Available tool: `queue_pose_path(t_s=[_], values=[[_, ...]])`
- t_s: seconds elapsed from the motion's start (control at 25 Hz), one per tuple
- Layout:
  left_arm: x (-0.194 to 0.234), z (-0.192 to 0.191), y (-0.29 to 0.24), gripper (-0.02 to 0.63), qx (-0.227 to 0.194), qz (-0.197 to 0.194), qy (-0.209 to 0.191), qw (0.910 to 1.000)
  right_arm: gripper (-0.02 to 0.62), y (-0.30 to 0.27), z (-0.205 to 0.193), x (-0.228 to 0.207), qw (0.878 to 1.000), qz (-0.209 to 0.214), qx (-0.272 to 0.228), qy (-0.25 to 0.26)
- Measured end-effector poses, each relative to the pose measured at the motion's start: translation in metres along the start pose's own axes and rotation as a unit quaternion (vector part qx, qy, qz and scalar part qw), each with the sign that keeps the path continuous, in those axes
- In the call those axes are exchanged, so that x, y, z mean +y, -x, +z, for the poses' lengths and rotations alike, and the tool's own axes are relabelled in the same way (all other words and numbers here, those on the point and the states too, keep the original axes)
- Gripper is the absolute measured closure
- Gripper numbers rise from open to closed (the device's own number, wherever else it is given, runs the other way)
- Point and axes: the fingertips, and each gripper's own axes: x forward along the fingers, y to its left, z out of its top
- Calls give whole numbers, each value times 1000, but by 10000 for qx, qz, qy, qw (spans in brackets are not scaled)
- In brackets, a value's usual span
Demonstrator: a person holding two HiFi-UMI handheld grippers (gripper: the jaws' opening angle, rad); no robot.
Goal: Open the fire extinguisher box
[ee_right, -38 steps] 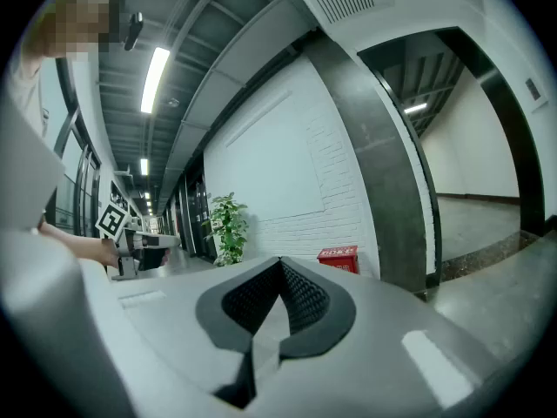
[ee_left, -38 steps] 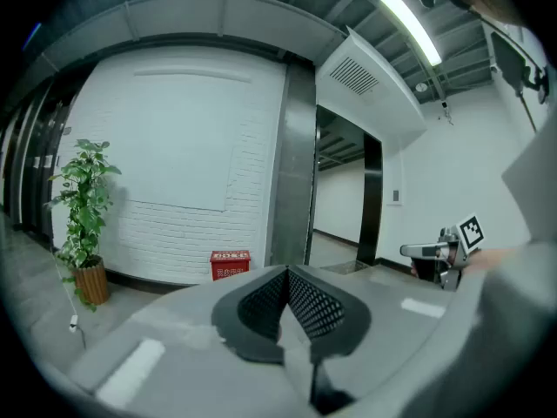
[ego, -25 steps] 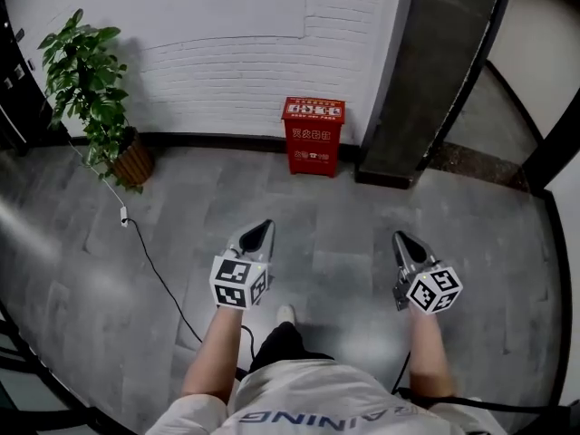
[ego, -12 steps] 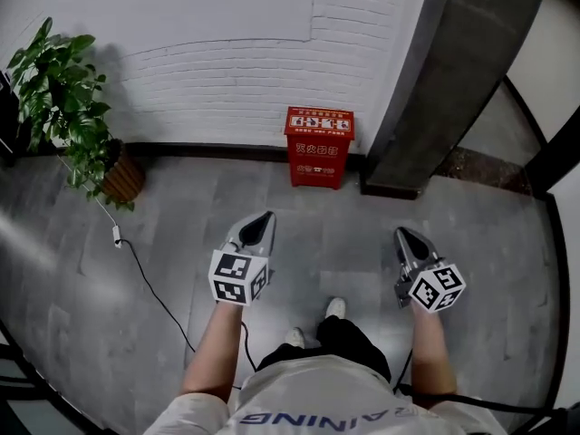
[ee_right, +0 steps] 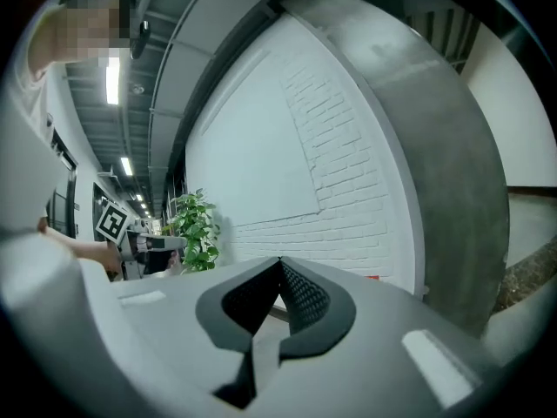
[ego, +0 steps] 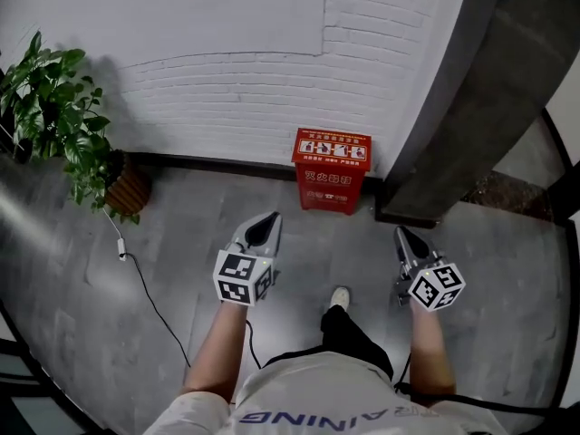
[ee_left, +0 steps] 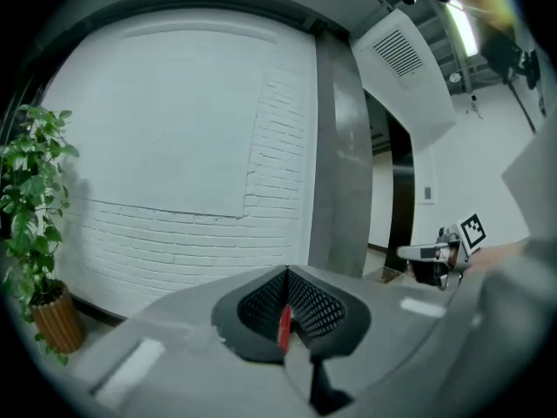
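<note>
You have stepped closer: the red fire extinguisher box (ego: 332, 169) now sits nearer and more central in the head view, and the potted plant (ego: 63, 125) has slid towards the left edge. The box stands shut on the floor (ego: 181, 243), its back against the white brick wall (ego: 227, 71) and just beside the grey pillar (ego: 471, 125). It is still well ahead of both tools, so the step in hand is the approach. Your left hand-held gripper (ego: 267, 220) has its jaws closed together with nothing in them, and your right hand-held gripper (ego: 401, 237) is likewise closed and empty, both pointing forward at the box. Keep walking straight in, mind the cable (ego: 145, 284) trailing on your left, and get low before you reach. The lid probably lifts from its front edge, though no handle or hinge shows from here, so look for the lip once you are close. Spread one pair of jaws before you reach it, and keep the other free to steady the body.
</note>
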Motion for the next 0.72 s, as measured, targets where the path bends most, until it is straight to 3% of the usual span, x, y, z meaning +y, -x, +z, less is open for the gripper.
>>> queue_pose_path(t_s=[0.32, 0.52, 0.72], values=[[40, 41, -141, 600, 129, 234, 72, 9996, 592, -115, 52, -119, 9997, 205, 163, -2], [78, 39, -188, 601, 308, 339, 195, 9988, 592, -172, 55, -148, 9990, 291, 334, -15], [128, 33, -243, 600, 395, 168, 192, 9989, 592, -222, 50, -175, 9991, 19, 425, 62]])
